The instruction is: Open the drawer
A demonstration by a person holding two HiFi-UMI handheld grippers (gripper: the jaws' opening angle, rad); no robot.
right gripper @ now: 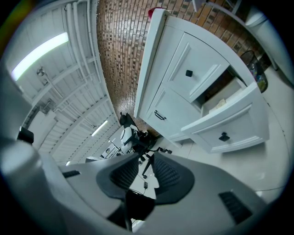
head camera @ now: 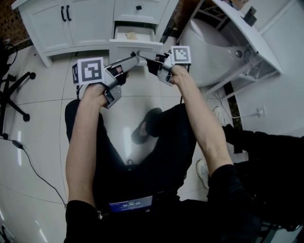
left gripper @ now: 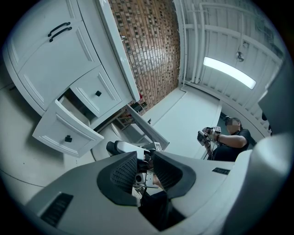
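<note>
The white cabinet (head camera: 90,23) stands on the tiled floor, and its lower drawer (head camera: 135,46) is pulled out, with a pale item lying inside. The same drawer shows with its black knob in the left gripper view (left gripper: 64,133) and in the right gripper view (right gripper: 229,131). My two grippers are held level in front of the drawer and point at each other, tips nearly meeting. The left gripper (head camera: 134,58) (left gripper: 144,167) has its jaws close together with nothing between them. The right gripper (head camera: 143,54) (right gripper: 146,170) is likewise shut and empty. Neither touches the drawer.
Above the open drawer is a closed one with a black knob (head camera: 138,7). A white tub-like fixture on a frame (head camera: 209,42) stands at the right. An office chair base (head camera: 12,95) and a floor cable (head camera: 33,166) lie at the left. Another person holding grippers (left gripper: 225,137) stands farther off.
</note>
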